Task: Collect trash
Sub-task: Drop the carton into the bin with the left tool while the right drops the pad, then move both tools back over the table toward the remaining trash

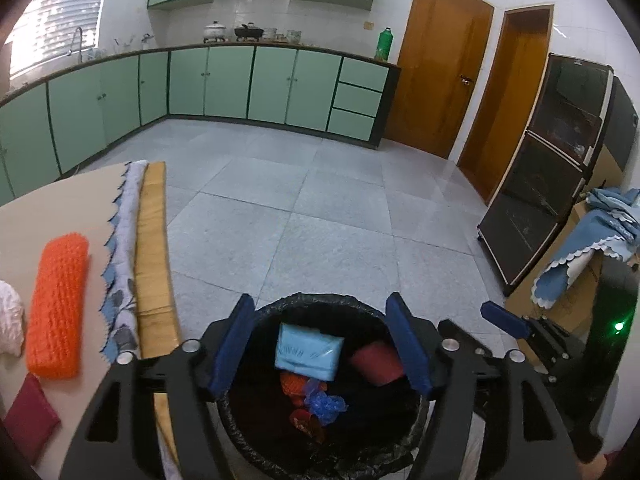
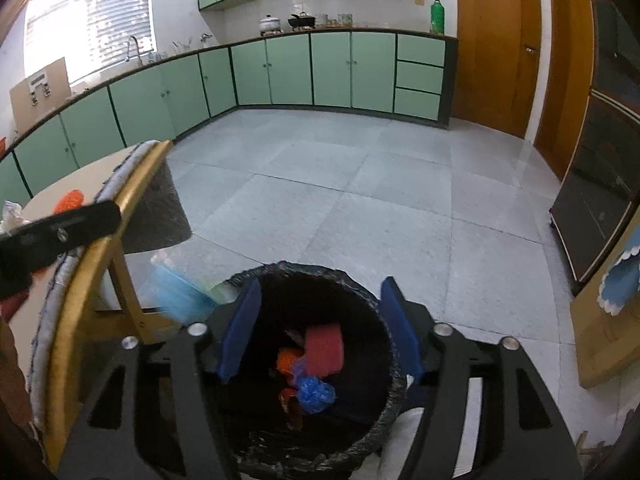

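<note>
Left wrist view, far left edge: white crumpled wad (image 1: 10, 320) on the bench (image 1: 60, 200), partly cut off. Below it, at lower left, dark red pad (image 1: 30, 420) flat on the bench. Just right of the wad, orange knobbly sponge (image 1: 58, 304) lying lengthwise on the bench. Further right, patterned cloth (image 1: 124, 264) with a zigzag blue edge draped over the bench's wooden rim. Bottom centre, left gripper (image 1: 320, 344) wide open, blue pads well apart, nothing between them, poised above the black-lined trash bin (image 1: 320, 300) on the tiled floor (image 1: 340, 200). Inside the bin: light blue packet (image 1: 308, 352) at upper left, red pad (image 1: 376, 362) to its right, orange scrap (image 1: 294, 384) and crumpled blue plastic bag (image 1: 324, 404) beneath. Lower right, right gripper (image 1: 508, 322) seen side-on, one blue pad showing. Right edge, dark glass cabinet (image 1: 552, 160).

Right wrist view, left side: left gripper (image 2: 60, 232) as a black bar across the bench edge (image 2: 104, 240). Lower left of centre, blurred light blue packet (image 2: 180, 292) beside the bin rim; whether touching it, cannot tell. Bottom centre, right gripper (image 2: 320, 328) spread wide and empty over the trash bin (image 2: 312, 270). Inside: red pad (image 2: 324, 350), orange scrap (image 2: 288, 360), blue plastic bag (image 2: 316, 394).
</note>
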